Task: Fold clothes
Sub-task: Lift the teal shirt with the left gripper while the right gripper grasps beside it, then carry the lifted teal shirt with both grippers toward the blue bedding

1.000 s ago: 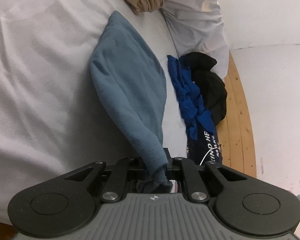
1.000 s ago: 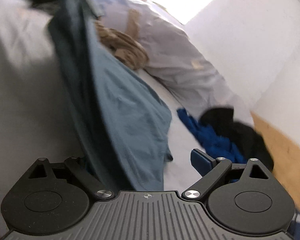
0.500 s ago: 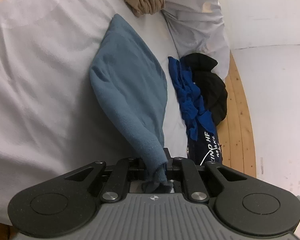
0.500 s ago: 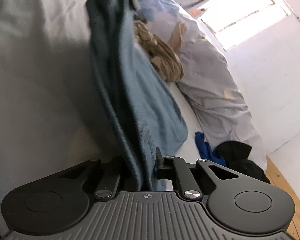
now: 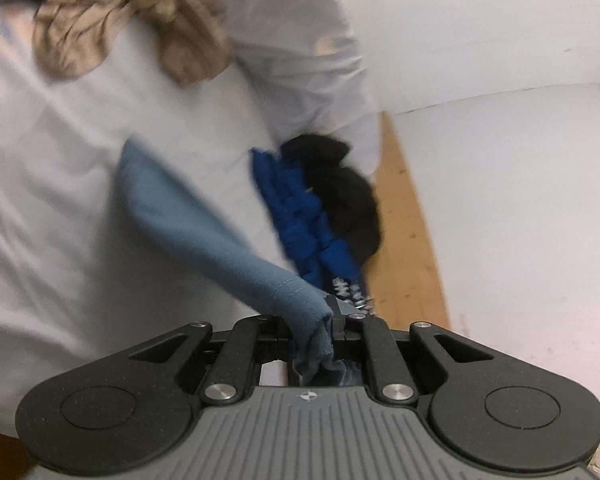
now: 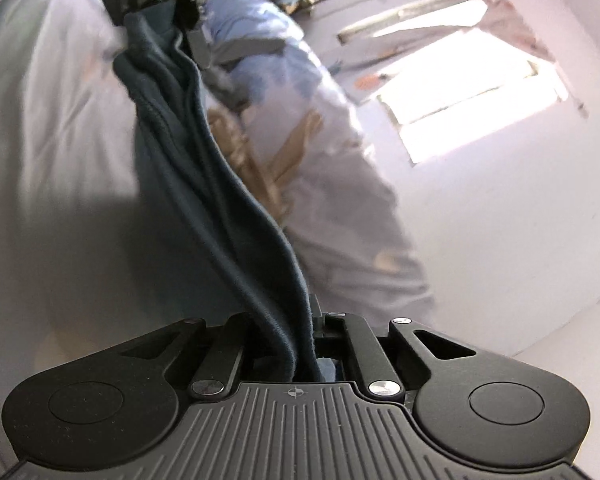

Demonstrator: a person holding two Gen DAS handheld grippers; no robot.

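The grey-blue garment (image 5: 204, 236) is pinched tight in the left gripper (image 5: 324, 320) and clamped in the closed right gripper (image 6: 300, 320), stretched between them. A blue and black heap (image 5: 324, 200) is seen right, beige cloth (image 5: 140, 16) far.

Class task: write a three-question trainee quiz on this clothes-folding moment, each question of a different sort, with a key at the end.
1. True or false: both the left tool and the right tool are shut on the grey-blue garment.
2. Which lies right beside the bright blue garment on the bed sheet? A) a black garment B) a red towel C) a striped sock
3. Fill in: the crumpled cloth at the far end of the bed, next to the pale duvet, is ____ in colour.

Key: 1 true; 2 A; 3 tan.
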